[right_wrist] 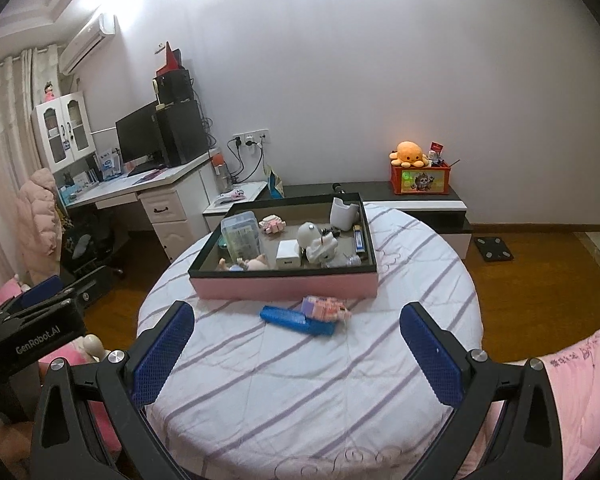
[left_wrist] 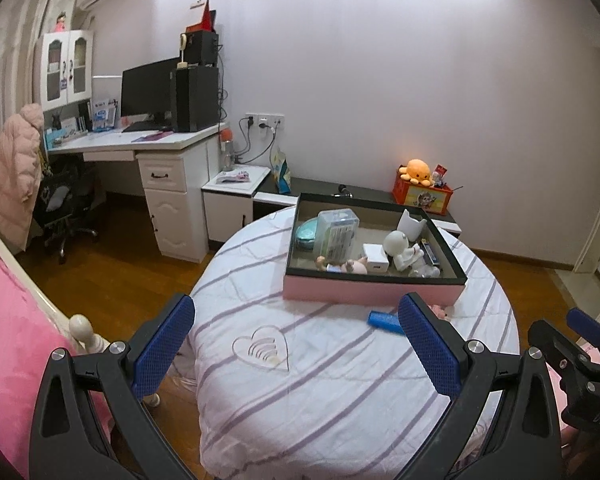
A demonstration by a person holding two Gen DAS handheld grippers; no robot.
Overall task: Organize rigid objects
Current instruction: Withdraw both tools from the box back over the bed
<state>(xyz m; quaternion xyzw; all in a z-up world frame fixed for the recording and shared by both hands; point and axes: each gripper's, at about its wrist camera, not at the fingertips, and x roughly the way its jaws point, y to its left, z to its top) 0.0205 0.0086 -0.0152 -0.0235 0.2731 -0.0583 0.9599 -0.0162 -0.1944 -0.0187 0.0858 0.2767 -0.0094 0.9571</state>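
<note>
Both tools spread above bare quilt [right_wrist: 300, 380], blue box [right_wrist: 296, 320] near tray [right_wrist: 284, 286]

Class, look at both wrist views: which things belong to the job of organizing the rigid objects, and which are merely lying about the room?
Belong to the job:
pink tray
blue case on the bed, outside the tray
pink block toy beside it
white figurine, already in the tray
clear box, already in the tray

Just lying about:
orange octopus plush
monitor
pink jacket
</note>
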